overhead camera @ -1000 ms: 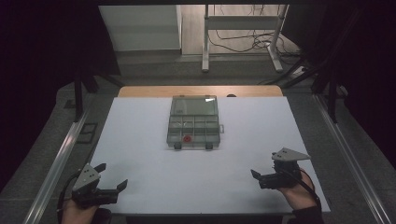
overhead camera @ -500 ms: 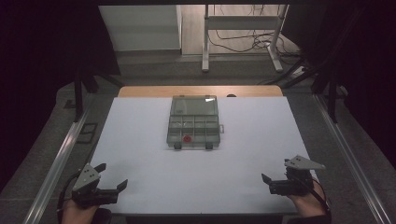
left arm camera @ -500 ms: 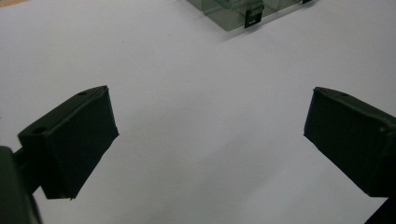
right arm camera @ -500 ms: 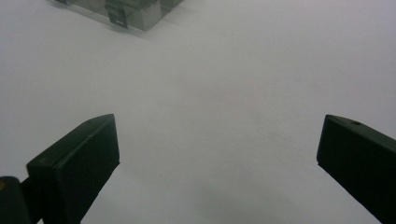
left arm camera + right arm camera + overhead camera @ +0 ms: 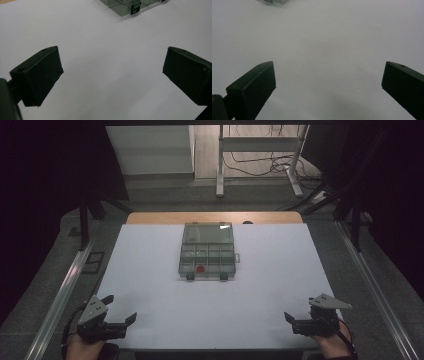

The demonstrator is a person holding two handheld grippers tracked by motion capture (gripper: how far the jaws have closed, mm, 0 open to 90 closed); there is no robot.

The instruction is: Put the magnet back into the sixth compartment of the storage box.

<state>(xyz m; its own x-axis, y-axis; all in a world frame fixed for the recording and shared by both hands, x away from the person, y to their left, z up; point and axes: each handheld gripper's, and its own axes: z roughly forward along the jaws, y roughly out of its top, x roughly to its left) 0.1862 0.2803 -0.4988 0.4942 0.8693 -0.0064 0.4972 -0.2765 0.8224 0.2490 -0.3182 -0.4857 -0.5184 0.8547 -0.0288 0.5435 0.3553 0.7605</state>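
At the table's near edge you hold the left gripper [image 5: 116,317] and right gripper [image 5: 292,318] wide, empty; probably next, reach toward the closed compartment box [image 5: 207,251].

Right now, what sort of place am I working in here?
Most likely a lab or recording bench, not a home. A white table holds one clear compartment box, a metal stand with loose cables is on the floor behind, and dark screens flank the table.
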